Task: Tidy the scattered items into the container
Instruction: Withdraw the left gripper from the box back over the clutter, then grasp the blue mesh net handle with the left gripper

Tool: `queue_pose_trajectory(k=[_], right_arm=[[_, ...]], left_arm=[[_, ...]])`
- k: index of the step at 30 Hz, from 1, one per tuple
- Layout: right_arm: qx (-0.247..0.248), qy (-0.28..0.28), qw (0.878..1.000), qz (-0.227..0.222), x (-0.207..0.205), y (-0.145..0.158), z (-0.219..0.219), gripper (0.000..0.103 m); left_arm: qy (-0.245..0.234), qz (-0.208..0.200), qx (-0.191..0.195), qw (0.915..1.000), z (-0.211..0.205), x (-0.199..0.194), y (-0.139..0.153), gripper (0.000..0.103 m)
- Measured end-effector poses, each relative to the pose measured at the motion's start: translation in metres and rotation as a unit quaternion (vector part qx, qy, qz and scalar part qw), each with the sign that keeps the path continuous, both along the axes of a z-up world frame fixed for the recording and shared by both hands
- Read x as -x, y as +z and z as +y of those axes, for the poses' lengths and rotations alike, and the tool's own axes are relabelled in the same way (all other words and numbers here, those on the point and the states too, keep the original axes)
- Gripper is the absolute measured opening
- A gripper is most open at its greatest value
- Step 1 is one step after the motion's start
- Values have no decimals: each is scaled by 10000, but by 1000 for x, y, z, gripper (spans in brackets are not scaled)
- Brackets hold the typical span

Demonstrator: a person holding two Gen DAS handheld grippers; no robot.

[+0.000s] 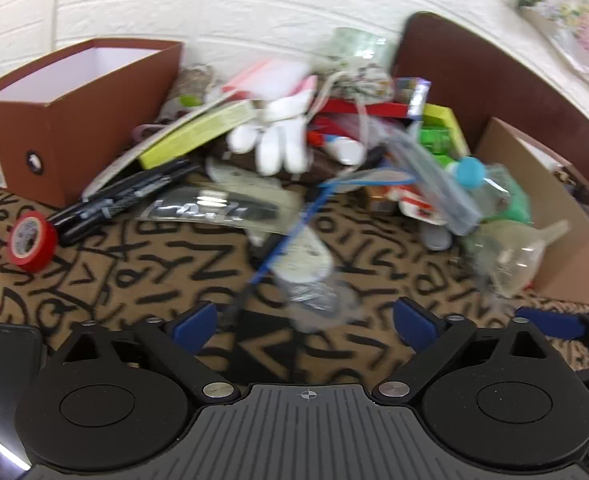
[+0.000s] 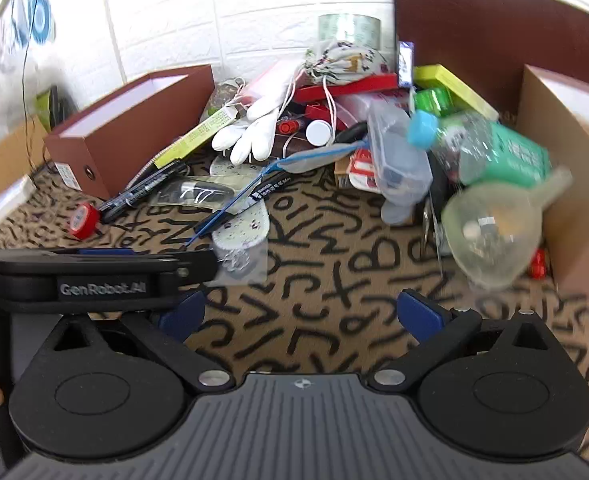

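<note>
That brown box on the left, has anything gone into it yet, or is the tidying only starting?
Only starting, it seems. The brown box shows bare white inside where visible. Nothing is in hand: the left gripper and right gripper are open and empty. Left to do: the whole pile, including white gloves, red tape roll and markers.

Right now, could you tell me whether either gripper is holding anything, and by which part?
Nothing is held. The left gripper and the right gripper are both open over the patterned cloth, short of the pile.
</note>
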State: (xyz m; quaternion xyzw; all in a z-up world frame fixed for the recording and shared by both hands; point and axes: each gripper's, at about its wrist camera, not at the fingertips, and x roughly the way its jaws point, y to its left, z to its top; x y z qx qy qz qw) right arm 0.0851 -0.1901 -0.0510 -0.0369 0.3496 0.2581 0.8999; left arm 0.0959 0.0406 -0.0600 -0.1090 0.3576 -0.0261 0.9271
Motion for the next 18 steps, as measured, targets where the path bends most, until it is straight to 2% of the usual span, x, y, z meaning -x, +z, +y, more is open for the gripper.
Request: queue_pose_trajectory(k=[5, 9, 13, 18], right_arm=[[270, 130, 9993, -211, -14, -2, 18, 102], [239, 37, 9995, -187, -30, -2, 22, 101], [85, -112, 9999, -78, -49, 1, 22, 100], [-31, -181, 9998, -69, -71, 5, 31, 95]], left_arm=[[79, 240, 133, 9996, 22, -12, -11, 85], [16, 402, 175, 9990, 30, -20, -19, 75], [-42, 365, 63, 9993, 30, -27, -21, 68], [-104, 379, 42, 9992, 30, -36, -22, 48]])
